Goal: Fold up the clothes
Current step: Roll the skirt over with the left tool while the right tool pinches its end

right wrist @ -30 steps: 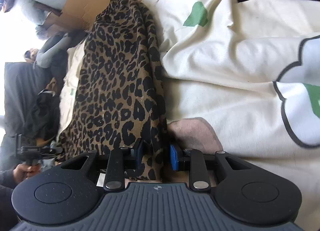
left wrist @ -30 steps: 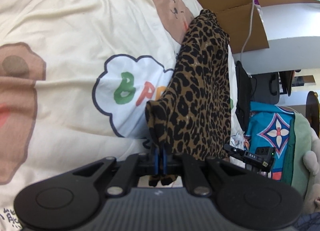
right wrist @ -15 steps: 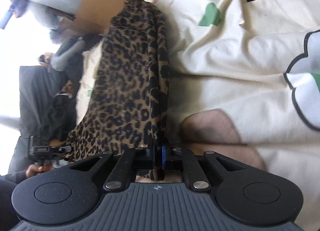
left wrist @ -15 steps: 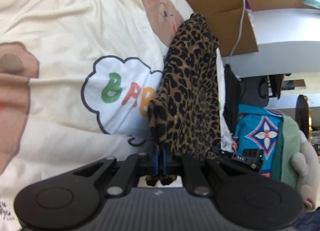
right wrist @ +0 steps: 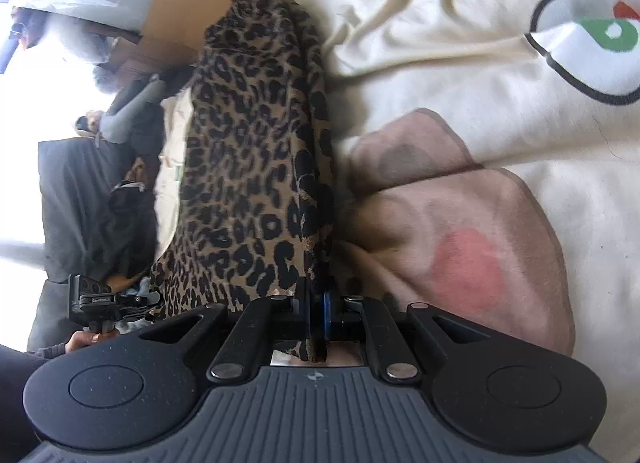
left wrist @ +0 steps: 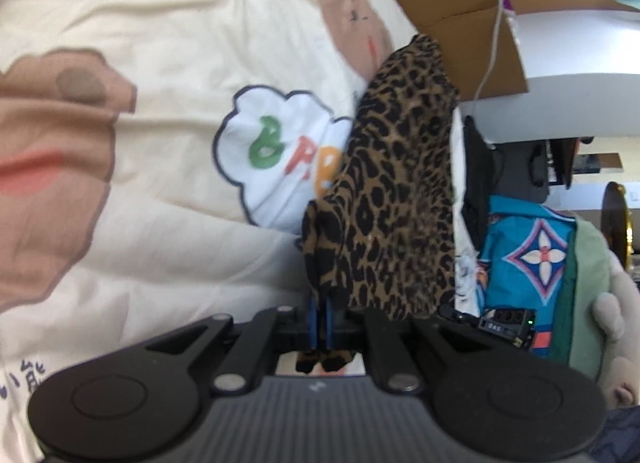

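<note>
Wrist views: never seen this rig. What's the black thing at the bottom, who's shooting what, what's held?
No robot arm: a person holds a two-finger gripper in each hand, each with a fisheye camera looking along its fingers. The black shape at the bottom of each picture is that gripper's own body. One picture is from the left gripper, the other from the right gripper. Both are shut on the near edge of a leopard-print garment, one at each corner. It lies on a cream blanket printed with cartoon bears. Cardboard and other clothes lie beyond.

Right claw [right wrist: 316,313] clamped on leopard-print garment [right wrist: 256,151] edge — cream cartoon blanket [right wrist: 460,75] beneath.
</note>
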Tool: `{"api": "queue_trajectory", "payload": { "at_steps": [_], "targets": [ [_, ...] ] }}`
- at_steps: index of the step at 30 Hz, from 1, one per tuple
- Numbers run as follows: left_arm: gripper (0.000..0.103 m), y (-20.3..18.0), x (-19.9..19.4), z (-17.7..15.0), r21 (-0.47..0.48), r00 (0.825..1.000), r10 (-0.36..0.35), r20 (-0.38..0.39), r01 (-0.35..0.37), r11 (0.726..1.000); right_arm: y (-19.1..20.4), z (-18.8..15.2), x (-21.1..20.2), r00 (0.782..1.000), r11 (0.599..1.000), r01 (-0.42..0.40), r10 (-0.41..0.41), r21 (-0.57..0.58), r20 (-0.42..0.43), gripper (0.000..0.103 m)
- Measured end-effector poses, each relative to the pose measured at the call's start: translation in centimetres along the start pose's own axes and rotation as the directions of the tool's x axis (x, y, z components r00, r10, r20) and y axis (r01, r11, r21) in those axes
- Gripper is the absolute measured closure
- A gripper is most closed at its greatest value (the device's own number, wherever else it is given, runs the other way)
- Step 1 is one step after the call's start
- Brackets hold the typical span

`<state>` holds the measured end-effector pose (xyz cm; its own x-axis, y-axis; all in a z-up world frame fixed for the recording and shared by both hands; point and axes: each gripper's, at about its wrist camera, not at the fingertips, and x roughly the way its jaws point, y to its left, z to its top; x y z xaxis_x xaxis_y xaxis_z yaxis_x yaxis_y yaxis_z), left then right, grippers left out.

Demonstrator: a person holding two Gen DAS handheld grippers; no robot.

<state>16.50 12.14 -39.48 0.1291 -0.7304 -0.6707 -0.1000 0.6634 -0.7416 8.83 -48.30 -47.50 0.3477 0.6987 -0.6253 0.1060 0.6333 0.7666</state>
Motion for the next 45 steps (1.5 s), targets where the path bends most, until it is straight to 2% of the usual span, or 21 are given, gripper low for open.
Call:
{"api": "queue_trajectory", "payload": {
  "at_steps": [4,9,14,18,21,27,33,37,45],
  "targets": [
    [0.098,1.1,1.4,0.3,-0.005,0.999,0.037,-0.005,-0.037,0.999,-0.2,0.2,0.8,1.0,1.0,0.005,-0.005,0.008,-0.005,0.099],
    [0.098,1.5,1.8,0.5,-0.012,0.999,0.04,-0.007,-0.04,0.999,-0.6,0.2,1.2,1.0,0.999,-0.011,0.012,0.04,-0.009,0.096],
    [0.098,0.8,0.4,0.3,-0.022,1.0,0.0,-0.005,0.0,1.0,0.2,0.3,0.8,0.999,1.0,-0.019,0.019,-0.005,-0.034,0.098],
    [0.098,-0.5,-1.4,0.2,-0.013,0.999,-0.055,-0.001,0.055,0.998,1.5,0.4,-1.0,0.996,0.995,-0.089,0.088,-0.043,-0.023,0.099],
    [0.099,-1.8,-2.9,-0.3,0.005,0.996,-0.089,-0.009,0.089,0.996,2.5,0.3,-2.1,0.994,0.991,-0.105,0.101,-0.079,-0.048,0.099],
    [0.099,-2.4,-4.1,-2.6,0.002,0.996,-0.072,-0.045,0.072,0.997,3.3,-0.3,-2.9,0.99,0.989,-0.106,0.096,-0.101,-0.099,0.099],
    [0.099,-3.3,-5.8,-2.9,-0.005,0.996,-0.092,-0.015,0.092,0.996,4.3,-0.2,-4.7,0.988,0.985,-0.145,0.139,-0.092,-0.073,0.099],
    [0.099,-4.1,-6.2,-2.6,-0.012,0.992,-0.123,0.023,0.123,0.992,4.2,0.3,-5.6,0.986,0.983,-0.168,0.166,-0.069,-0.026,0.099],
    [0.099,-4.5,-6.0,-0.4,-0.029,0.976,-0.19,0.109,0.194,0.981,4.9,1.9,-5.2,0.98,0.98,-0.191,0.193,-0.05,0.055,0.099]
  ]
}}
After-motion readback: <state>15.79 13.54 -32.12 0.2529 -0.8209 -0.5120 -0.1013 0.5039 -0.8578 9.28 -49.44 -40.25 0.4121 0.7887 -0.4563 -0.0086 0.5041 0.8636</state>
